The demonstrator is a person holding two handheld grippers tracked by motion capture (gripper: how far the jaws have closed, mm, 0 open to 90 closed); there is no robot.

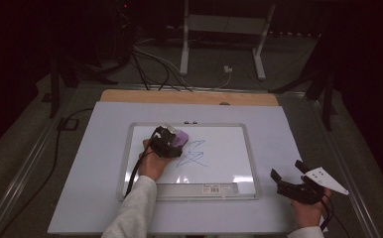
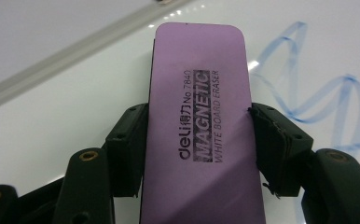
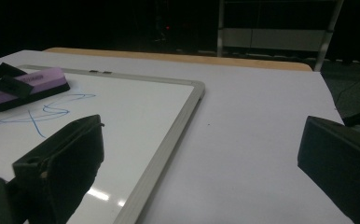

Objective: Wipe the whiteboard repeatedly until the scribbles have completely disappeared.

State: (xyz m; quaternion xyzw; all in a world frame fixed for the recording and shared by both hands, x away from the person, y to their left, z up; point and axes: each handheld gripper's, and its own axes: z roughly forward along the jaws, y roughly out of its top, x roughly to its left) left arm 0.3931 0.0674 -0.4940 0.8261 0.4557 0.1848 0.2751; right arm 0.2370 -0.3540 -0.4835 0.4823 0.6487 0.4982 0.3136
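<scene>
My right claw (image 1: 289, 179) waits with jaws apart just off the whiteboard's (image 1: 249, 148) right edge. On the whiteboard, my left claw (image 1: 172, 141) clamps the purple eraser (image 1: 180, 138), poised left of the blue scribble (image 1: 193, 153); next, I judge, sweeping across it. The left gripper view reads the eraser's label.

I see purple eraser (image 2: 199, 135), black print on top, black underside. Blue squiggle (image 1: 193, 153) centre frame on white board (image 1: 229, 163), silver-grey frame. My grippers black. Table (image 1: 90, 168) pale grey-white, tan far edge.
</scene>
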